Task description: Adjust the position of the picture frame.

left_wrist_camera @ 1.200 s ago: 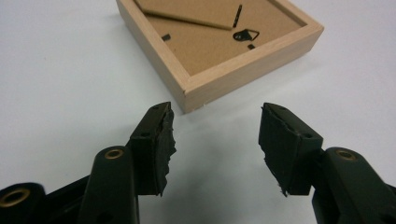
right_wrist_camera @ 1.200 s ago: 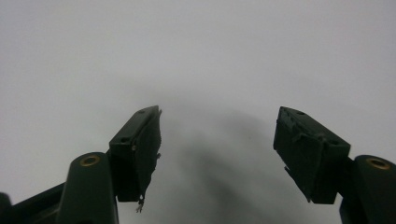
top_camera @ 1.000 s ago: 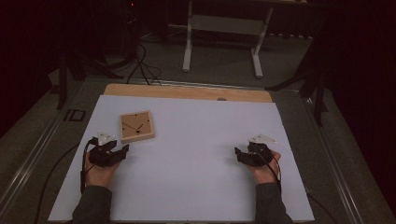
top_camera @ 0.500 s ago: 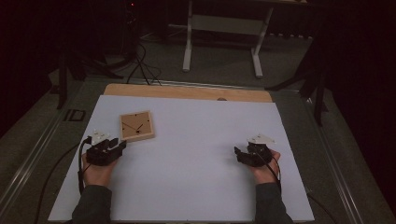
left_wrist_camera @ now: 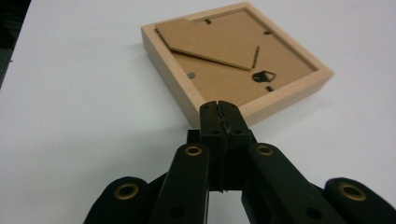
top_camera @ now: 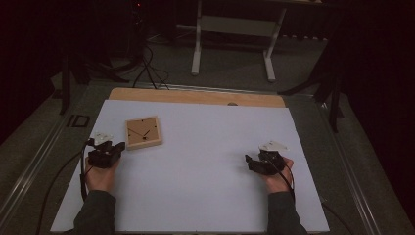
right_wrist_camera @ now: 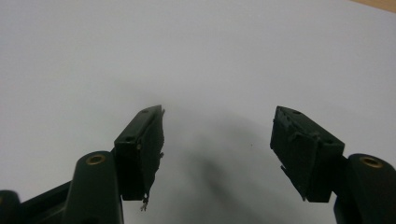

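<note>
I count one square picture frame of pale wood, lying back-side up on the white table sheet, two hand-held black grippers, and two hands. The frame sits on the left part of the sheet, just ahead of my left gripper and apart from it. That gripper's jaws have just been closing and now meet tip to tip with nothing between them; the left gripper view shows the tips just short of the frame's near corner. This view also reveals the brown cardboard backing with its folding stand and a small black hanger, which the high view reduces to dark marks. My right gripper rests well apart on the right side; in the right gripper view its jaws stand wide open over bare sheet, holding nothing.
</note>
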`<state>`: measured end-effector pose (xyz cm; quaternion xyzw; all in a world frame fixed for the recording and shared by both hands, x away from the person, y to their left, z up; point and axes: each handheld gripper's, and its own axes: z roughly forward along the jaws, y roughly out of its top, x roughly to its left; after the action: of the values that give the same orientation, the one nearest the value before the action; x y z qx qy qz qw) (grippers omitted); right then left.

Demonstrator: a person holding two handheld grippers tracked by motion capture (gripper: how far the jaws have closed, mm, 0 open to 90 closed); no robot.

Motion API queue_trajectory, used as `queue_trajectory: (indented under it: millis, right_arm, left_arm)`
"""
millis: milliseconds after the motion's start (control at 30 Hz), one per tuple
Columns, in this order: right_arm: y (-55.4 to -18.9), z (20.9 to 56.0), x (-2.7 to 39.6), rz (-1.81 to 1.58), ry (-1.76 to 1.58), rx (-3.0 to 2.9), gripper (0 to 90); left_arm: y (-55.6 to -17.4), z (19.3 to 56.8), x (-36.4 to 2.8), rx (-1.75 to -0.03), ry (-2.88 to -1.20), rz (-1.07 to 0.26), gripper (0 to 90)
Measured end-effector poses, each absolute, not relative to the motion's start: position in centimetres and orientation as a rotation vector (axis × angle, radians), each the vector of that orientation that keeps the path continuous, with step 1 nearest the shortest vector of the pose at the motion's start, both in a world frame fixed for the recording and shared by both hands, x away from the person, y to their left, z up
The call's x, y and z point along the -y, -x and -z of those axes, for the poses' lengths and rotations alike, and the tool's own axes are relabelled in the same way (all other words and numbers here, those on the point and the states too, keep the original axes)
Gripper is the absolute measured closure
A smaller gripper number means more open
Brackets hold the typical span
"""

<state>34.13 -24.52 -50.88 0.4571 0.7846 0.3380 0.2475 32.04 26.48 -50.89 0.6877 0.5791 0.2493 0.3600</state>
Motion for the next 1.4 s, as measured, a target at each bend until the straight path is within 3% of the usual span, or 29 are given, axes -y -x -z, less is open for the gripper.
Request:
queue_trajectory:
  millis: [1033, 1400]
  right_arm:
    - [-34.2, 51.0, 24.7, -0.920, -1.244, -2.144, 34.4]
    - [-34.2, 51.1, 24.5, -0.918, -1.238, -2.153, 34.7]
  left_arm:
    - [-34.7, 52.1, -25.1, -1.418, -1.850, -0.680, 89.4]
    - [-34.5, 52.0, -24.2, -1.404, -1.868, -0.611, 89.8]
